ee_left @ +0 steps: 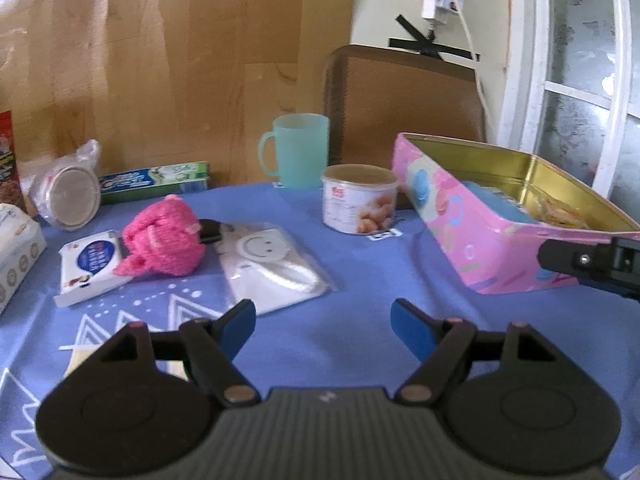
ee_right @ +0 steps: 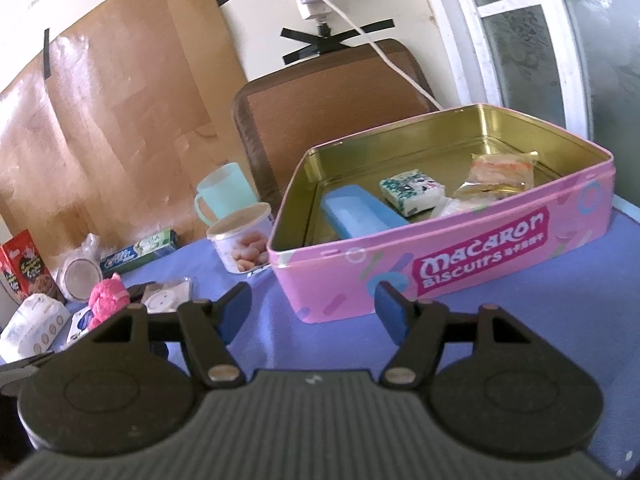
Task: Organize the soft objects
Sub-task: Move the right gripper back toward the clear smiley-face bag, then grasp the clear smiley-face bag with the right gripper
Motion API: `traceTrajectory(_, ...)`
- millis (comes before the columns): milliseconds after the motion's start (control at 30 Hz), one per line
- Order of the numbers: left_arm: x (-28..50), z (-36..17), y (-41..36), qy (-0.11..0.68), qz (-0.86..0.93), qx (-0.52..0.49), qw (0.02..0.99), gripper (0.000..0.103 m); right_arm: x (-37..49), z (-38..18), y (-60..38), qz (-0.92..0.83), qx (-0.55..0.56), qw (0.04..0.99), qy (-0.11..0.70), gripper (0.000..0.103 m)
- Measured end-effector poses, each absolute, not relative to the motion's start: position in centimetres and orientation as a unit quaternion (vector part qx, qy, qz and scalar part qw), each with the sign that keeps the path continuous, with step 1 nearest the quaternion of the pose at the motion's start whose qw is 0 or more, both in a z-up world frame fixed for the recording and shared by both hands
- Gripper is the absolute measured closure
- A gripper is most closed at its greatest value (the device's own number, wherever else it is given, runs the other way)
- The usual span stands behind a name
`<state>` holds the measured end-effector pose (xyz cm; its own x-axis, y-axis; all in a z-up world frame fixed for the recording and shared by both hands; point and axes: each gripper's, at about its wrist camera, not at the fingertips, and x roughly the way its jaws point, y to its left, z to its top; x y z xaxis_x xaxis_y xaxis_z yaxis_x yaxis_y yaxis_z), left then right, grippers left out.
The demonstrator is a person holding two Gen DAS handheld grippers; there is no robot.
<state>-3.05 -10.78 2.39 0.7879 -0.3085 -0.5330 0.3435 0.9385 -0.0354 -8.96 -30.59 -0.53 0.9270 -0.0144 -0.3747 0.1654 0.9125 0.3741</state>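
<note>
Blue cloth with white triangle patterns covered the surface (ee_left: 352,280), backed by a wood-grain panel and a brown chair (ee_left: 404,100) against a wall with taped cables. Readable writing was scarce: the pink tin (ee_right: 472,264) carried "Macaron Biscuits" on its side, and a toothpaste box (ee_left: 154,182) at the back showed what looked like "Crest". Other labels were too blurred to read.

Inside the open tin lay a blue oblong case (ee_right: 356,212), a small patterned tissue pack (ee_right: 412,190) and a crinkled clear packet (ee_right: 500,174).

Left of the tin stood a round can with a snack picture (ee_left: 358,200) and behind it a mint-green mug (ee_left: 298,150). Farther left lay a clear-bagged white item with a smiley face (ee_left: 272,264), a fluffy pink knitted piece (ee_left: 162,240) resting partly on a flat wipes pack (ee_left: 90,266), a bagged round lid (ee_left: 72,196), a red carton (ee_right: 26,266) and a white tissue pack (ee_right: 34,322).

Left gripper (ee_left: 323,324) hung above bare cloth, jaws apart and holding nothing, just short of the smiley-face bag. Right gripper (ee_right: 314,306) also stood parted and empty, pointed at the near wall of the tin without touching it; its finger edge showed at the right of the left wrist view, beside the tin.
</note>
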Motion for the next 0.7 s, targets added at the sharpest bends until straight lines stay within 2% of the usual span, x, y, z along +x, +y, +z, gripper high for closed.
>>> traceTrajectory(433, -1.3, 2.0, -2.4, 0.272, -0.064, -0.008, 0.960, 0.025, -6.4, -0.8, -26.1, 0.058, 0.134, 0.961, 0.233, 0.032)
traceTrajectory(533, -0.7, 1.3, -0.2, 0.266, -0.027, -0.033, 0.963, 0.025, -4.2, -0.6, -24.1, 0.099, 0.096, 0.959, 0.247, 0.025)
traceTrajectory(700, 0.4, 0.8, 3.6, 0.286, -0.030, -0.140, 0.947, 0.027, 1.3, -0.6, -19.9, 0.142, 0.016, 0.953, 0.266, 0.015)
